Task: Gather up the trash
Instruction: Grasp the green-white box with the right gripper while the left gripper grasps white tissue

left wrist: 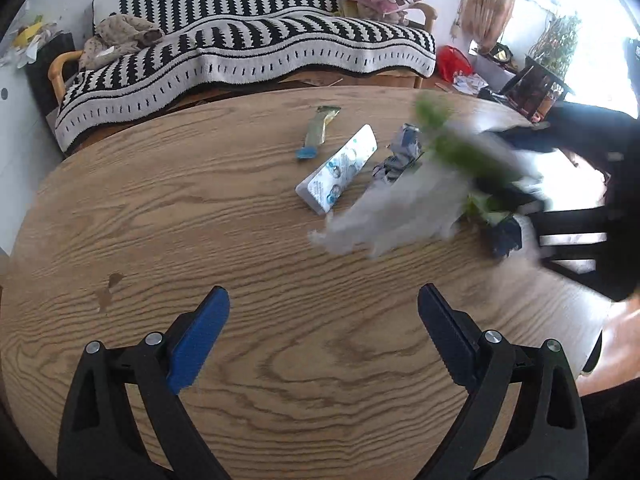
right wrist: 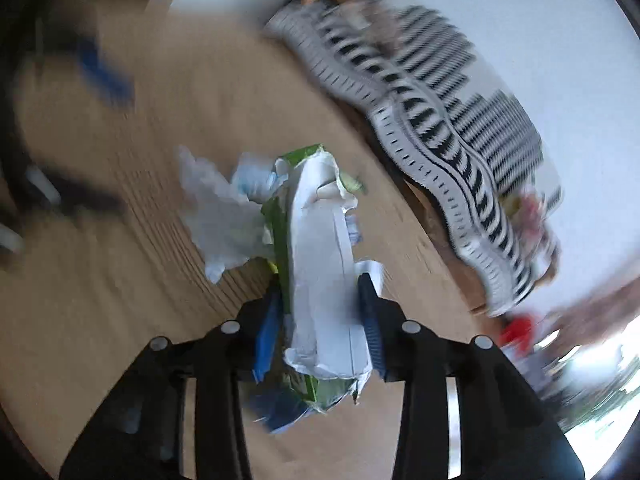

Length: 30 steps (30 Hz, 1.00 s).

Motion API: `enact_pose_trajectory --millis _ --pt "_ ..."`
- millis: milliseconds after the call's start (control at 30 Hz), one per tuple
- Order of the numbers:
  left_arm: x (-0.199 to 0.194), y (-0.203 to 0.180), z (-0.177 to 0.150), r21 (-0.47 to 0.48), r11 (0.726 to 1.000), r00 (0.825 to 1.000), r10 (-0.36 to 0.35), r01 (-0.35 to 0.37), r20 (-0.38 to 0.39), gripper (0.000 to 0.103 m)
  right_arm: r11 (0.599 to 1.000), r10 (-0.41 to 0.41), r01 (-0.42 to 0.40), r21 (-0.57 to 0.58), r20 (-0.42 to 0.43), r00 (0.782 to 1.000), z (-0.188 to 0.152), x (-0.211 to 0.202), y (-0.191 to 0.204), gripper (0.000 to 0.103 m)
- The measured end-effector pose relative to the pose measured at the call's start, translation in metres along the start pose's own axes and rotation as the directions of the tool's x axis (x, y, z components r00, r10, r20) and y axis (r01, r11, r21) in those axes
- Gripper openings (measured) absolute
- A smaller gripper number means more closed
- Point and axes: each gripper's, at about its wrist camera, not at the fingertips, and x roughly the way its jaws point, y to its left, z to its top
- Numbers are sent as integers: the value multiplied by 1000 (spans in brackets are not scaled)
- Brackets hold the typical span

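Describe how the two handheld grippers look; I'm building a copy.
Left gripper: black angular plastic arms with silver round rivets, and blue ribbed fingers. Right gripper: the same black arms, silver rivets and blue fingers.

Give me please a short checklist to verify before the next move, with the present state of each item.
1. Right gripper fingers closed on the torn green-and-white carton: ok.
2. White tissue also secure in that grip: cannot tell, it hangs beside the carton.
3. Left gripper open and empty: ok.
4. Table free of trash: not ok; white blister pack, crumpled wrapper and flat green-yellow wrapper remain.
5. Trash bin located: cannot tell, none in view.
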Motion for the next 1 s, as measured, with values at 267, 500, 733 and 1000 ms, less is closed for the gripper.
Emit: enact_pose_trajectory --millis 267,500,733,1000 --pt "-7 -49 15 76 985 984 -159 153 81 92 873 242 -264 410 104 965 -46 -54 -49 38" --pt "-12 -94 8 153 922 926 -371 357 73 96 819 291 -284 499 65 955 -95 -60 -35 38" --pt "-4 -119 4 178 914 930 -368 364 -13 0 806 292 -273 526 48 955 -118 -67 -34 37" --pt "-25 -124 -1 263 906 934 -354 333 39 0 782 270 -242 575 38 962 -133 -71 -45 37"
